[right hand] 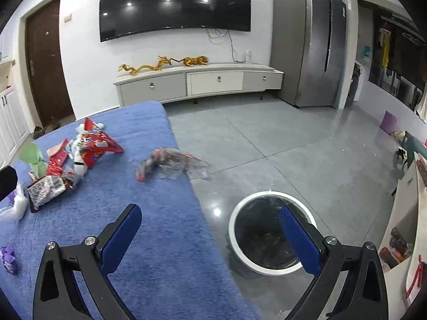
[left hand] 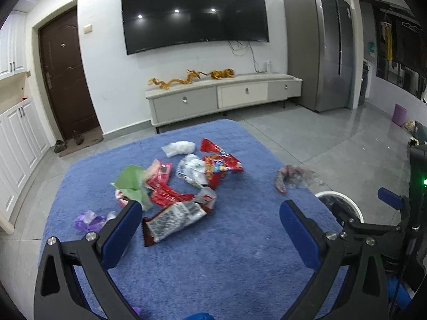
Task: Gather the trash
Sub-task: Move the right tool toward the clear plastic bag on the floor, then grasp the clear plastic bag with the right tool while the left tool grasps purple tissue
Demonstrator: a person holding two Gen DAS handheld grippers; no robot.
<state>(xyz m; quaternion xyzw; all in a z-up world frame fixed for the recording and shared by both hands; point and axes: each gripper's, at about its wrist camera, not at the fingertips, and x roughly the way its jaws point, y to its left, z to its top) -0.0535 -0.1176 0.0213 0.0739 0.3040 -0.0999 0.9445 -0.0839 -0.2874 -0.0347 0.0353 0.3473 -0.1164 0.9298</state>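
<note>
A pile of snack wrappers (left hand: 184,184) lies on a blue fuzzy cloth (left hand: 213,253); it also shows in the right wrist view (right hand: 80,157). A crumpled clear-and-red wrapper (left hand: 292,177) lies alone at the cloth's right edge, also seen from the right wrist (right hand: 170,164). A white-rimmed trash bin (right hand: 269,229) with a dark liner stands on the floor right of the cloth. My left gripper (left hand: 210,218) is open and empty above the cloth, just short of the pile. My right gripper (right hand: 210,226) is open and empty over the cloth's edge beside the bin.
A purple wrapper (left hand: 86,220) lies at the cloth's left. A grey tiled floor (right hand: 307,146) stretches to a TV cabinet (right hand: 197,81) and a fridge (right hand: 309,40). A purple bucket (right hand: 388,122) stands at the far right. A white counter (right hand: 411,226) is at the right.
</note>
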